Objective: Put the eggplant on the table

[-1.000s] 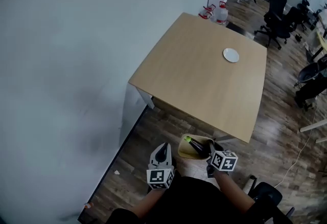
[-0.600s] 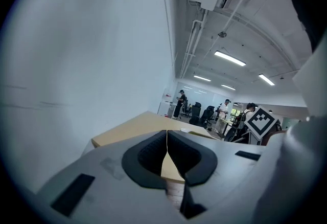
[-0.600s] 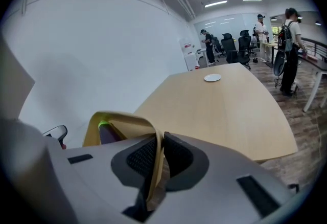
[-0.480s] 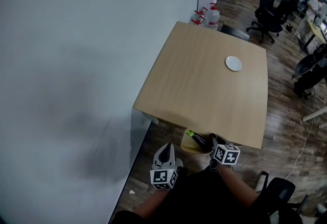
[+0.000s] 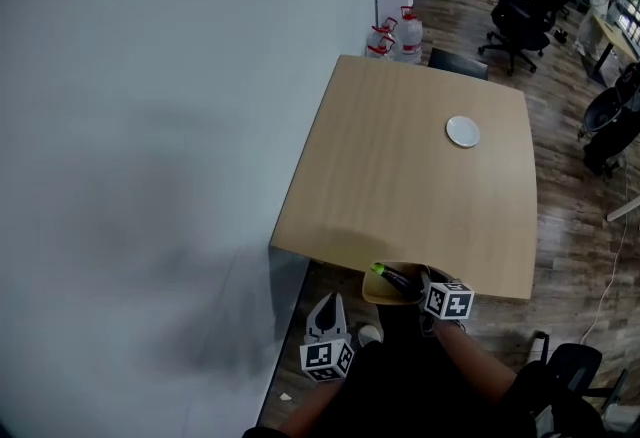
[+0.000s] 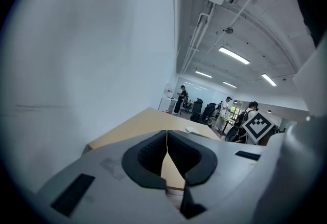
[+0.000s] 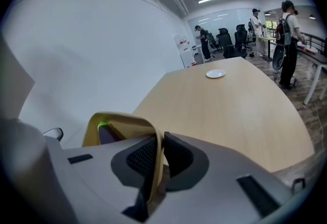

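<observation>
A dark purple eggplant (image 5: 397,279) with a green stem (image 7: 103,127) lies in a tan bowl (image 5: 377,295). My right gripper (image 5: 424,280) is shut on the bowl's rim (image 7: 127,117) and holds it at the near edge of the light wooden table (image 5: 420,176). In the right gripper view the thin rim is pinched between the two pads (image 7: 176,154). My left gripper (image 5: 327,305) hangs lower left of the bowl, beside the table's near corner, shut with nothing between its pads (image 6: 148,154).
A small white plate (image 5: 462,132) lies on the table's far right part. A pale wall (image 5: 150,126) runs along the left. Water jugs (image 5: 408,31) and office chairs (image 5: 520,6) stand beyond the table; people stand in the far office.
Both grippers and the bowl with the eggplant have come forward to the table's near edge. The grip on the bowl is unchanged, and the left gripper stays shut.
</observation>
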Tool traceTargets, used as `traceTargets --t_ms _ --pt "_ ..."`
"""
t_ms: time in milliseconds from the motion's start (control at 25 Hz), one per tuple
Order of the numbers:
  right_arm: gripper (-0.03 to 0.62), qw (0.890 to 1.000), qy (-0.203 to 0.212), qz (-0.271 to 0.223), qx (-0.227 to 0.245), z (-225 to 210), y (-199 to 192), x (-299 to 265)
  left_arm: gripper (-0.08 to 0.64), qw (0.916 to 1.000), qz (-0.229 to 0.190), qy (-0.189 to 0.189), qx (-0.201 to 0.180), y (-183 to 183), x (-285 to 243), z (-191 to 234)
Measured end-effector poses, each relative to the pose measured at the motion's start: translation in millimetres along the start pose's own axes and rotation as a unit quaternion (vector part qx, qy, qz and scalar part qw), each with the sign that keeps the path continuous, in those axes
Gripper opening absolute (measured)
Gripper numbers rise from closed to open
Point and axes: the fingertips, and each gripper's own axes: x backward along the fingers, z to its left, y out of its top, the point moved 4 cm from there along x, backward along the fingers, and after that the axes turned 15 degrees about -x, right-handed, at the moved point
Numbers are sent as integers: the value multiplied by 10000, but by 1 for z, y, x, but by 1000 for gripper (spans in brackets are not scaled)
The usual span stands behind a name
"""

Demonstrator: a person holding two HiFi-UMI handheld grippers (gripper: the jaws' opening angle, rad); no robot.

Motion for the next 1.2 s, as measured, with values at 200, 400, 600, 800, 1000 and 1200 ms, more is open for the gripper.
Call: traceTargets --t_ms 200,400,600,800,1000,1200 --pt "83 9999 98 -4 -23 -1 45 -45 15 9996 -7 148 -250 14 -46 22" --pt "83 9996 215 86 -158 7 90 -85 15 9997 62 -52 -237 39 -97 37" --pt "83 9991 278 62 -330 14 139 -134 15 9991 163 -200 -334 55 -159 43" --pt "83 9989 264 142 -356 12 167 -173 15 9979 294 -457 -357 59 -200 33" --pt "83 9986 258 60 -452 -3 203 -213 15 9967 533 -513 -338 56 -231 29" --pt "83 9987 169 183 -445 -18 227 -255 15 9968 630 -405 -291 57 -250 30"
